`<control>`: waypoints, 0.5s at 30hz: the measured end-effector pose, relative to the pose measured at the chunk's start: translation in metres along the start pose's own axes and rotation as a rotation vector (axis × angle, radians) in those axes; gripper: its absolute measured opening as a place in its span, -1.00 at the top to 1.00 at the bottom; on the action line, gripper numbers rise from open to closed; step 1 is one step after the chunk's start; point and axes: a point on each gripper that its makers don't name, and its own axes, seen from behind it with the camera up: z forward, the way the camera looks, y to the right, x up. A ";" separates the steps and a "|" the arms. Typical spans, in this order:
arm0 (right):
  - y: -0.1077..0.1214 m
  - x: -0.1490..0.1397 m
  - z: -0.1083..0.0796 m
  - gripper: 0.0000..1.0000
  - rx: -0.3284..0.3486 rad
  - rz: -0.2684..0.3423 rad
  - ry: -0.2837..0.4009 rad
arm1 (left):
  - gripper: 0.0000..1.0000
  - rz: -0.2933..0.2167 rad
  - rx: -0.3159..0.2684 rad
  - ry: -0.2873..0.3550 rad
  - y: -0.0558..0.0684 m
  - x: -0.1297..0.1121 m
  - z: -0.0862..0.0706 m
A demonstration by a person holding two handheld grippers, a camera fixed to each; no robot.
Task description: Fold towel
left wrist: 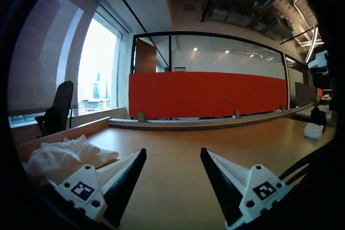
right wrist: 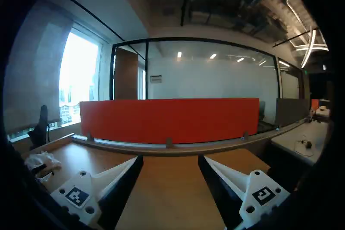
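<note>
– While both grippers are held low over the wooden table (left wrist: pixel 181 178), where's the towel to be found?

– A crumpled white towel (left wrist: pixel 64 154) is seen at the table's left end in the left gripper view, just beside one finger of the left gripper (left wrist: pixel 173 149). Whether it's actually touched can't be told. The same towel (right wrist: pixel 41 161) is caught far left in the right gripper view, well apart from the right gripper (right wrist: pixel 170 156).

– And the jaws?

– Both pairs are spread wide, nothing is gripped, and bare wood is seen in each gap.

– Anything else worth noting?

– A small folded white stack (left wrist: pixel 313 130) is spotted at the table's far right. A red divider (left wrist: pixel 207 94) is set along the back edge, and an office chair (left wrist: pixel 58 109) is parked by the window (left wrist: pixel 97 70).
</note>
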 end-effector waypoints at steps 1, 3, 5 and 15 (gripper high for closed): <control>0.000 0.000 0.000 -0.96 0.000 0.001 0.000 | -0.86 0.000 0.000 0.000 0.000 0.000 0.000; 0.001 -0.001 0.000 -0.96 0.001 0.003 0.001 | -0.86 0.001 0.000 0.000 0.000 0.000 0.000; 0.002 -0.001 0.001 -0.96 0.000 0.003 0.001 | -0.86 0.001 0.000 -0.001 0.000 0.000 0.000; 0.024 0.005 0.001 -0.96 -0.037 -0.028 0.023 | -0.86 0.001 0.000 -0.001 0.000 -0.001 0.001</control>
